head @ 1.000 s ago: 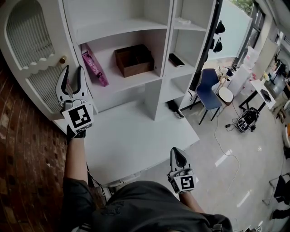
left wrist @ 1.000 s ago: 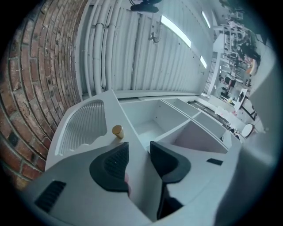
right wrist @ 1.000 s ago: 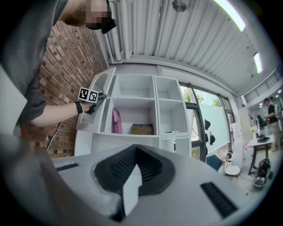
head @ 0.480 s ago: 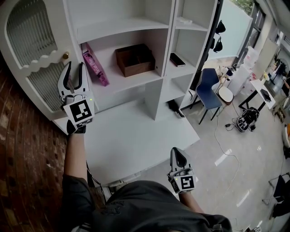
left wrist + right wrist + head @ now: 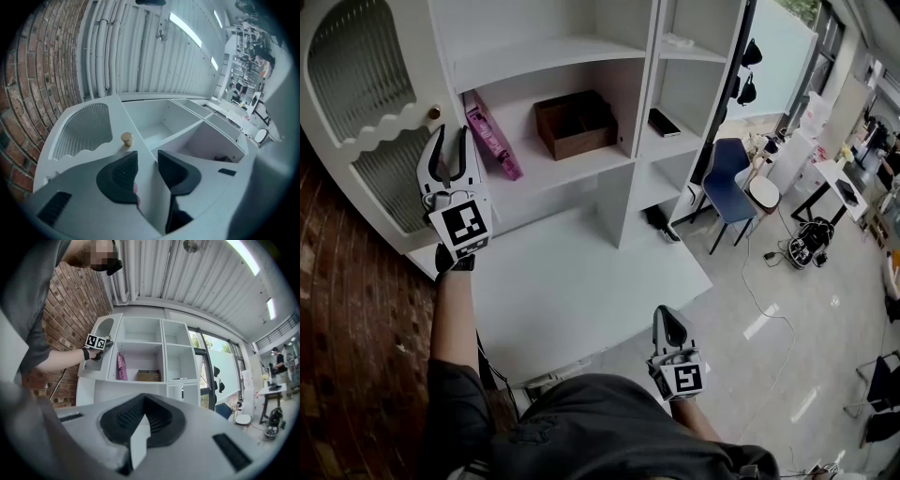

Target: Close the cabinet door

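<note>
The white cabinet door [image 5: 356, 122] has an arched ribbed panel and a brass knob [image 5: 434, 112]. It stands ajar at the cabinet's left. My left gripper [image 5: 451, 131] reaches up to the door's free edge just below the knob. In the left gripper view the door [image 5: 79, 136] edge runs between the jaws of the left gripper [image 5: 146, 168], under the knob [image 5: 126, 138]. Those jaws have just been closing, and a narrow gap still shows beside the left pad. My right gripper [image 5: 667, 314] hangs low near my body, shut and empty, and in its own view the right gripper [image 5: 143, 401] faces the cabinet.
Open shelves hold a pink box [image 5: 492, 141], a brown wooden box [image 5: 575, 122] and a dark flat item [image 5: 664, 122]. The white base counter [image 5: 572, 281] juts out below. A brick wall [image 5: 347, 328] is at the left. A blue chair [image 5: 731, 178] and cables are on the floor at the right.
My left gripper has moved up the view towards the knob edge of the door, and its jaws have narrowed a little. The right gripper has stayed where it was.
</note>
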